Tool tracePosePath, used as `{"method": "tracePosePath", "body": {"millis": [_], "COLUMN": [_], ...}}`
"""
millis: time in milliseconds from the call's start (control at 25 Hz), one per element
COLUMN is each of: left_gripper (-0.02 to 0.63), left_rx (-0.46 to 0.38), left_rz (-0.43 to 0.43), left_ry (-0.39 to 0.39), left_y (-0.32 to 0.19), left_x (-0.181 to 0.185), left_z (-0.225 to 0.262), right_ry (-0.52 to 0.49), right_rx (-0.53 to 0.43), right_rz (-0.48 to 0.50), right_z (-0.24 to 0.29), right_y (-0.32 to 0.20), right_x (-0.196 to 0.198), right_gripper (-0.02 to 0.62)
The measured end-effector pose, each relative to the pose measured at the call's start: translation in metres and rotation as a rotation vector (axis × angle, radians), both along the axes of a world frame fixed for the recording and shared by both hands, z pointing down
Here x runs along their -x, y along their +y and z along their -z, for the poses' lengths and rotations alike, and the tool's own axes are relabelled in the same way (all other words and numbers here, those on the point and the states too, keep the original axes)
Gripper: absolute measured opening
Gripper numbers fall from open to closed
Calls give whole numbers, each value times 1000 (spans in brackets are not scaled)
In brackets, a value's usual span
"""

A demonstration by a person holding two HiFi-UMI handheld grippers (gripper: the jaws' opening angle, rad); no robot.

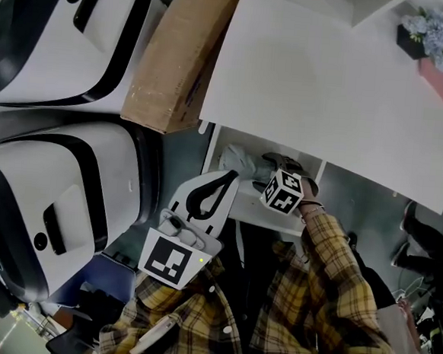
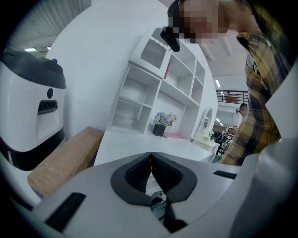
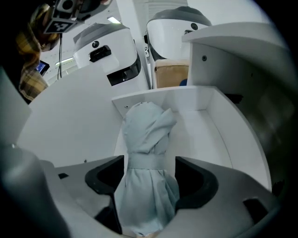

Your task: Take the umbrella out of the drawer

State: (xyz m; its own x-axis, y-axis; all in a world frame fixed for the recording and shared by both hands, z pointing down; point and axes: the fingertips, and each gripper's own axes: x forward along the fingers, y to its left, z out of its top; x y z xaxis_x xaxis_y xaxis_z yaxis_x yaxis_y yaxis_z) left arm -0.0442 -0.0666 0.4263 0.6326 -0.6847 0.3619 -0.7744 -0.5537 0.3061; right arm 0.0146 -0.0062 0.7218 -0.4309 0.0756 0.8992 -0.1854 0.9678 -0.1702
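Drawer (image 3: 219, 125) is pulled open from under the desk top (image 1: 320, 88). The desk's front edge overhangs the drawer's far part, at 1 to 2 o'clock in the right gripper view. In that view the far wall closes the drawer at 12 o'clock and a side wall curves down at 3 o'clock. The floor is bare between the umbrella (image 3: 148, 135) and that side wall. There is less room at 9 o'clock.

The umbrella is pale grey-blue, folded and strapped round its middle. It lies in the drawer, lengthwise toward 12 o'clock.

Right gripper (image 3: 150, 179) points steeply down into the drawer with its jaws spread wide. The umbrella's near end sits between them, one dark pad at 9 o'clock and one at 3 o'clock of the fabric. No squeeze shows.

Left gripper (image 2: 150, 169) has its jaws pressed together with nothing between them. In the head view it is outside the drawer, at 7 o'clock of it.

A cardboard box (image 1: 181, 55) stands at 11 o'clock of the drawer.
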Motion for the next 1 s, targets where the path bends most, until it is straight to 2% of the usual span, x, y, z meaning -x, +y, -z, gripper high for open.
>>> {"method": "tracePosePath", "body": {"millis": [240, 480, 1000], "left_gripper": [20, 19, 19], "left_rx": [8, 26, 29], "left_rz": [7, 4, -7], "left_ry": [0, -7, -11], "left_y": [3, 6, 5], "left_x": [0, 2, 1], "left_z": [-5, -10, -10], "right_ry": [39, 58, 80], "right_rx": [28, 47, -35], "right_rz": [59, 70, 55], "right_z": [-23, -37, -44], "right_y": [9, 12, 9], "right_x": [2, 8, 8], "right_gripper": [327, 327, 327]}}
